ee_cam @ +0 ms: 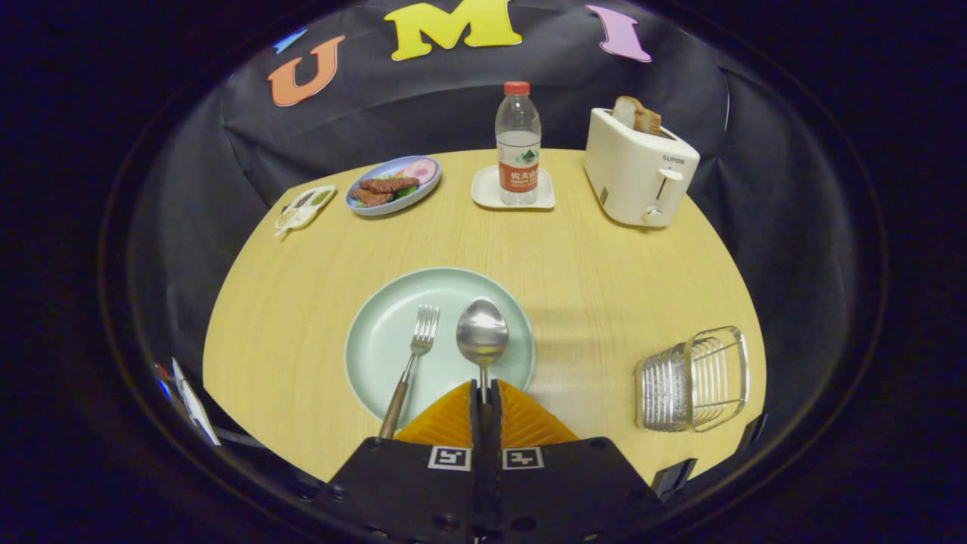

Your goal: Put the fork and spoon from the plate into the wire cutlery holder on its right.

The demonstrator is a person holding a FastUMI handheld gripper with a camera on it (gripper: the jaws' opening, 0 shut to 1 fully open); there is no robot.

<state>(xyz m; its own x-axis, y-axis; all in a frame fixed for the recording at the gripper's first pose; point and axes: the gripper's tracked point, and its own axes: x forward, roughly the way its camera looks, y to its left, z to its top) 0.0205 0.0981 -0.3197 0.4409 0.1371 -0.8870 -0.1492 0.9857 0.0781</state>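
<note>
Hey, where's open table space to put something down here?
Bare wood lies between the green plate and the wire holder, and between plate and bottle. The back edge is crowded: toaster, bottle, food plate. The tongs grip the spoon.

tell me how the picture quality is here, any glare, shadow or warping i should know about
Gripper view: fisheye warp bows the table edges; sharp focus throughout; glare spot on the spoon bowl, whose handle is clamped between the gripper's shut fingers; soft shadow band right of the plate; the wire cutlery holder glints; fork evenly lit.
</note>
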